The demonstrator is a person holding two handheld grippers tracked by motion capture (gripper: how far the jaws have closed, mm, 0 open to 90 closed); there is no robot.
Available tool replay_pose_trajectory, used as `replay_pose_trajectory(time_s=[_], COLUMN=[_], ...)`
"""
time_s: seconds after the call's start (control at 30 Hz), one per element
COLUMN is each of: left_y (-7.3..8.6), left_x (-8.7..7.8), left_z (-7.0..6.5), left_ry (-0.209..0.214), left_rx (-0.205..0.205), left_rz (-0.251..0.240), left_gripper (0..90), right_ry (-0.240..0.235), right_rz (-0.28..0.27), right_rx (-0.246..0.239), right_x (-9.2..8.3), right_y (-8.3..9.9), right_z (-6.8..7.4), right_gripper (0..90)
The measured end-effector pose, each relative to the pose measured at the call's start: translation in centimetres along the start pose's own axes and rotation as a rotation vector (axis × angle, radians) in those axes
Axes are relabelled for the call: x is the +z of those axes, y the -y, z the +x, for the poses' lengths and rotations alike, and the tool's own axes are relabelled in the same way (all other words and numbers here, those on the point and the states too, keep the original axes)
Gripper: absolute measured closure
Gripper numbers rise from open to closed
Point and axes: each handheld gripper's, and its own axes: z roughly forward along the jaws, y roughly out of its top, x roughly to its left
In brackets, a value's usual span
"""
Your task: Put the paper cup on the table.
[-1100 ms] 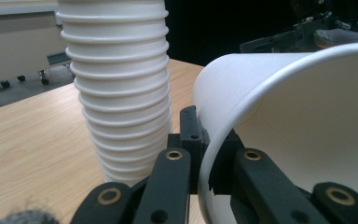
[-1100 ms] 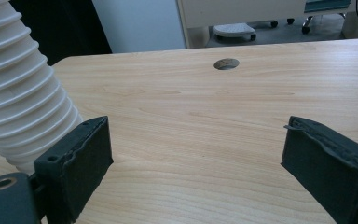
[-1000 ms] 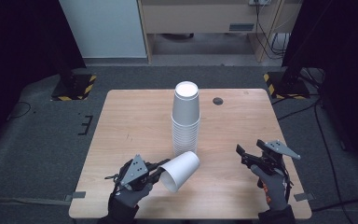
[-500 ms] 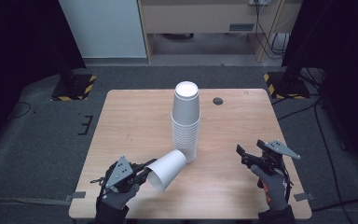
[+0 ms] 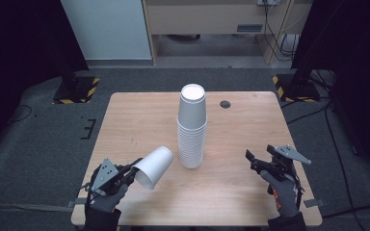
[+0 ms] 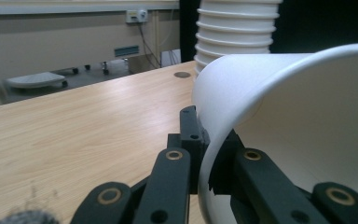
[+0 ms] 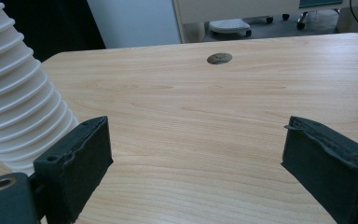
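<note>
A tall stack of white paper cups (image 5: 191, 130) stands upside down in the middle of the wooden table (image 5: 139, 120). Left of it, my left gripper (image 5: 134, 172) is shut on the rim of a single white cup (image 5: 154, 166), held tilted above the front left of the table. In the left gripper view one jaw is inside the cup (image 6: 307, 116) and one outside, with the left gripper (image 6: 205, 135) pinching the wall; the stack (image 6: 237, 28) rises behind. My right gripper (image 5: 250, 159) hovers open at the front right. In the right gripper view the right gripper (image 7: 193, 158) holds nothing, and the stack (image 7: 14, 93) is at the left.
A small round cable hole (image 5: 225, 104) sits in the table near the far edge, also seen as a hole (image 7: 219, 58) ahead of the right jaws. Dark floor, a beige cabinet (image 5: 212, 19) and black stands with striped bases surround the table.
My left gripper has carried the single cup leftward, away from the stack. The right gripper has stayed where it was.
</note>
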Motion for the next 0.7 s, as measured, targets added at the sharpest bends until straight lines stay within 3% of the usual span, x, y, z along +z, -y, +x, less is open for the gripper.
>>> replay_pose_trajectory(time_s=[0.13, 0.37, 0.7], left_y=[0.2, 0.4, 0.7], left_x=[-0.3, -0.4, -0.5], left_z=[1.1, 2.2, 3.5], left_ry=[-0.064, -0.162, -0.259], left_rx=[-0.025, -0.035, -0.071], left_rz=[0.013, 0.052, 0.121], left_gripper=[86.2, 86.3, 86.0], right_ry=[0.005, 0.033, 0.067], right_rz=[0.006, 0.017, 0.038], right_rx=[-0.004, -0.028, -0.050], right_x=[0.0, 0.2, 0.3], right_y=[0.0, 0.1, 0.3], right_z=[-0.1, -0.4, -0.8], right_gripper=[8.1, 8.2, 8.1])
